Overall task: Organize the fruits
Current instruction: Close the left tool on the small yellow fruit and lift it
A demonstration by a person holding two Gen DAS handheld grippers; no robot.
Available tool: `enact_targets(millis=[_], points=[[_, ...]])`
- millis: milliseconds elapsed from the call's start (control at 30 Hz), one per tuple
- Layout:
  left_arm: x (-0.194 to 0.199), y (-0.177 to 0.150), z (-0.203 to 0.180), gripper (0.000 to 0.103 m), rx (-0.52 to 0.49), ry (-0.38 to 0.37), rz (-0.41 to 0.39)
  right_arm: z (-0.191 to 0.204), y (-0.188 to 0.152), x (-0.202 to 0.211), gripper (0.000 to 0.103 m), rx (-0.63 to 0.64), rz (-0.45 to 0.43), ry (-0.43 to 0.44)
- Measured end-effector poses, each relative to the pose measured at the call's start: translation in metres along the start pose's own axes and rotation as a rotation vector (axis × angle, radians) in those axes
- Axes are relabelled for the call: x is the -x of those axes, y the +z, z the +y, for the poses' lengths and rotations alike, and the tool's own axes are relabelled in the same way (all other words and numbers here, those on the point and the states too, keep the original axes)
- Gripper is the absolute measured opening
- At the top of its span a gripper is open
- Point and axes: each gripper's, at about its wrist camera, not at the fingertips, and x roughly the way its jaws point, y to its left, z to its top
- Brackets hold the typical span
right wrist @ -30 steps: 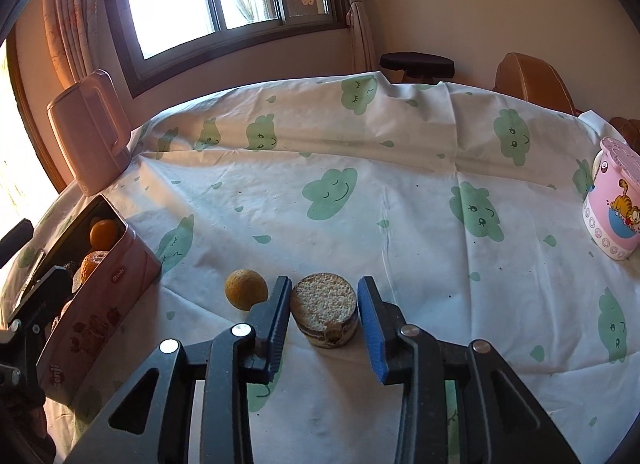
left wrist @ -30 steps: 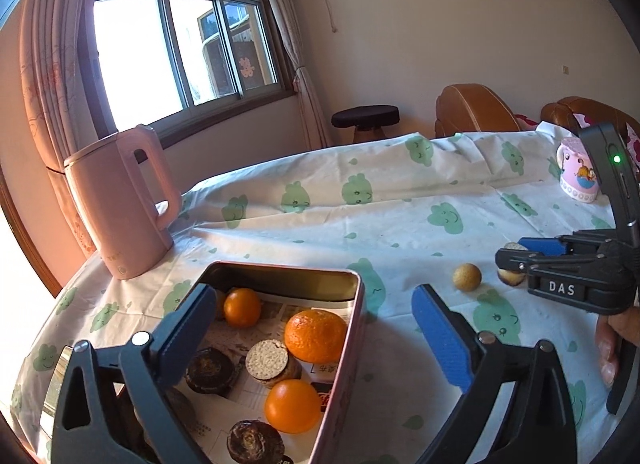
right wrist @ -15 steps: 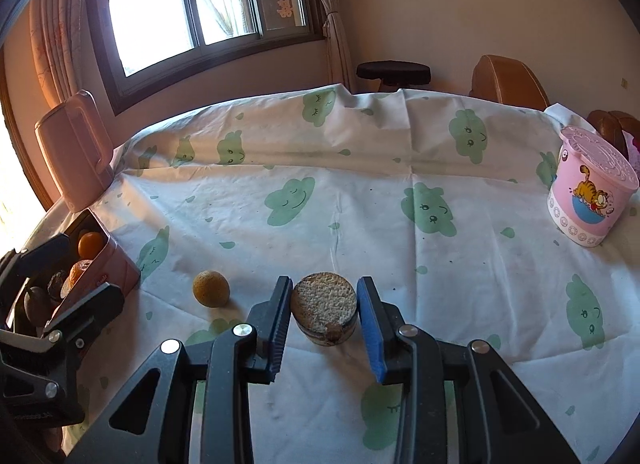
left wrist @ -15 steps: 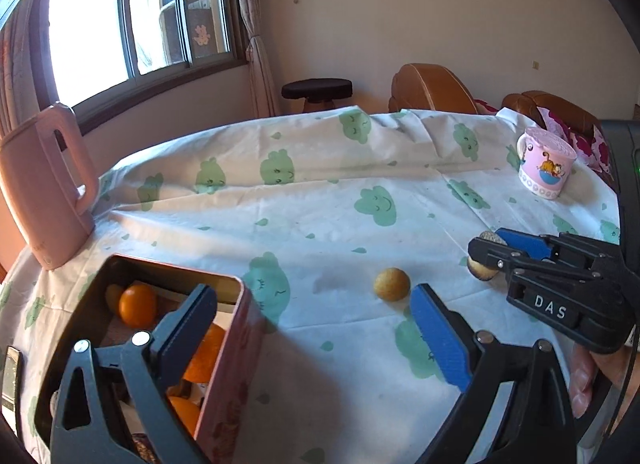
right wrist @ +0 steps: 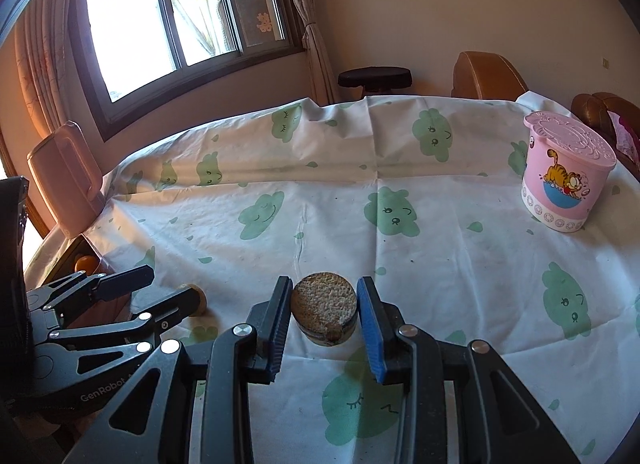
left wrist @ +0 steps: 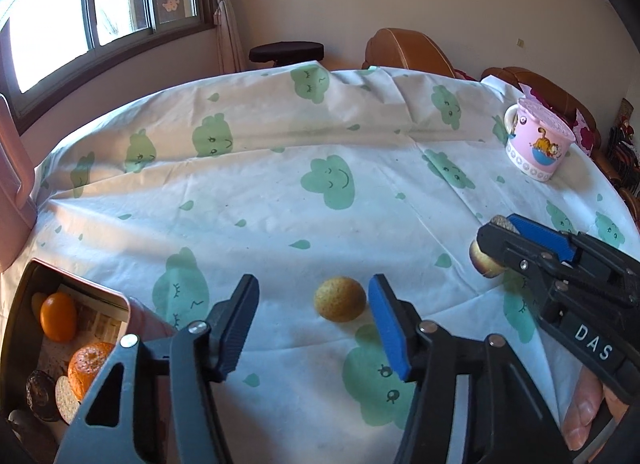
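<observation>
A small yellow-brown round fruit (left wrist: 340, 299) lies on the cloud-print tablecloth (left wrist: 328, 184). My left gripper (left wrist: 312, 292) stands around it with its jaws closing. The blue finger is close to the fruit, the black one is still apart from it, and neither pad presses on it. My right gripper (right wrist: 324, 316) is shut on a cut fruit with a grainy beige top (right wrist: 324, 304), held just above the cloth. In the left wrist view that gripper (left wrist: 496, 236) and its fruit (left wrist: 484, 262) are at the right. An open tin box (left wrist: 80, 296) holds oranges (left wrist: 58, 316) and dark cut fruits.
A pink cartoon mug (right wrist: 566, 180) stands at the far right of the table. A pink kettle (right wrist: 66, 180) stands at the left edge behind the box. Brown chairs (right wrist: 488, 76) and a dark stool (right wrist: 374, 78) are beyond the table. A hand (left wrist: 584, 412) grips the right tool.
My left gripper swung right from over the tin box to the small round fruit, dropped lower, and its jaws narrowed around it. My right gripper kept its hold on the cut fruit.
</observation>
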Motion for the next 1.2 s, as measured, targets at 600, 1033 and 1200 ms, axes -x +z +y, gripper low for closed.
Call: enact_targets(millis=[600,1033,1200], points=[[0.002,-0.003,0.006,0.03,0.033,-0.023,-0.038,0.008,-0.002,0.01,0.035,0.046,-0.05,0.058],[0.014,-0.004,0.007,0.03,0.042,0.001,-0.103,0.011,-0.003,0.021,0.035,0.062,-0.107,0.051],[0.02,-0.005,0.005,0.03,0.033,0.014,-0.135,0.011,-0.003,0.025,0.035,0.065,-0.13,0.047]])
